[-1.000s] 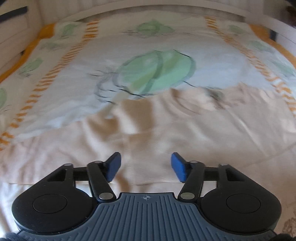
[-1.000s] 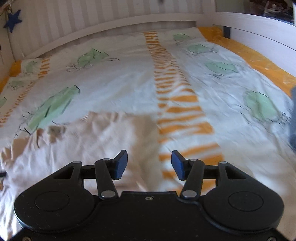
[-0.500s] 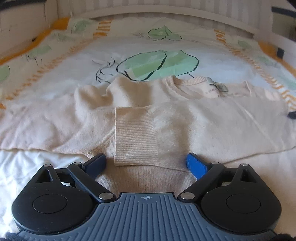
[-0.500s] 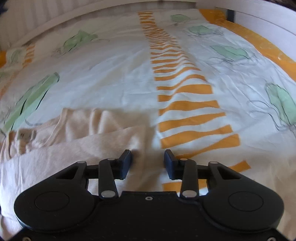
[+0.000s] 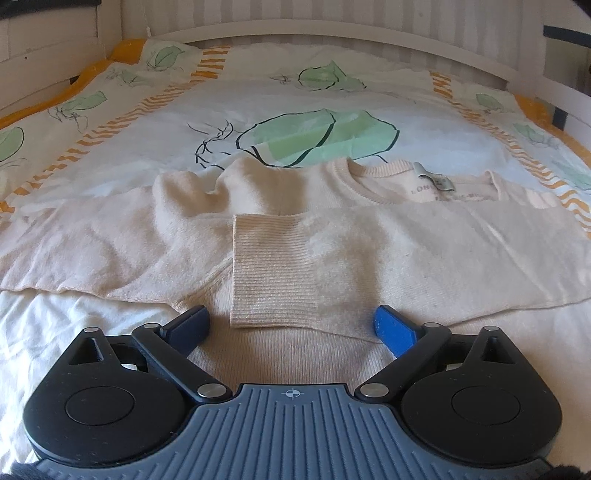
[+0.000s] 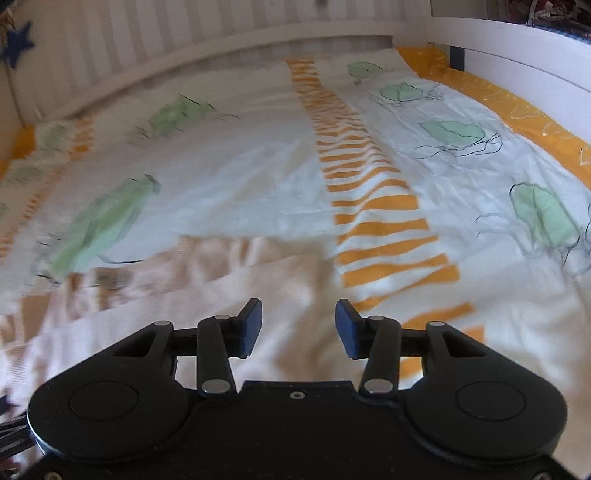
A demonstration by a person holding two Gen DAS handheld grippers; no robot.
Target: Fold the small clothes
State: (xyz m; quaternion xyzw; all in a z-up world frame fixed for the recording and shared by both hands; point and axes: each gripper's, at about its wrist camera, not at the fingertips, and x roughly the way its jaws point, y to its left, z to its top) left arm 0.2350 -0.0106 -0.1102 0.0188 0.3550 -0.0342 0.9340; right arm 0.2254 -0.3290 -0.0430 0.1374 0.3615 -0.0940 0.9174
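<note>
A small cream knit sweater (image 5: 155,236) lies flat on the bed, neck and label (image 5: 436,181) away from me. One sleeve is folded across the chest, its ribbed cuff (image 5: 273,269) pointing left. My left gripper (image 5: 291,326) is wide open and empty, low over the sweater's body just below the cuff. In the right wrist view the sweater's right side (image 6: 236,280) shows blurred. My right gripper (image 6: 298,328) is open and empty above that edge.
The bed cover (image 5: 110,155) is white with green leaf prints and orange stripes (image 6: 373,206). A white bed rail (image 5: 332,33) runs along the far side and another rail (image 6: 517,74) along the right. A blue star (image 6: 16,46) hangs at the far left.
The left gripper came down close to the sweater and opened wide. The right gripper dipped to the sweater's edge with narrower jaws, then lifted back and opened wider; its view is blurred by motion.
</note>
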